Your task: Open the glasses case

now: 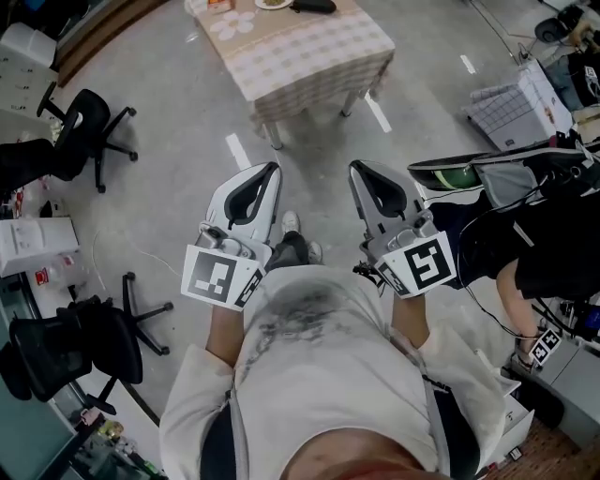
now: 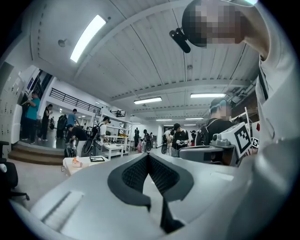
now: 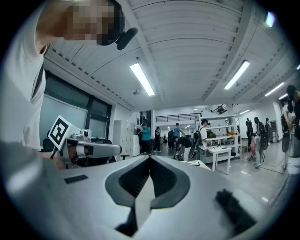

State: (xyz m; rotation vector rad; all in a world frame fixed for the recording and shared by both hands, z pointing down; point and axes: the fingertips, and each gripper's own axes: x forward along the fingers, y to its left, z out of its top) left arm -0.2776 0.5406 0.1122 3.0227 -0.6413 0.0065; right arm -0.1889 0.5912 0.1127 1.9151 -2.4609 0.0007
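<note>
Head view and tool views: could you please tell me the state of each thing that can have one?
Left tool: shut, empty, held level.
Right tool: shut, empty, held level.
Dark item on table: too small to tell open or closed.

You'll find the black, oblong glasses case [image 1: 313, 6] lying flat at the far end of the checked-cloth table [image 1: 309, 56], partly cut off by the head view's top edge; you can't tell whether it's open or closed.
</note>
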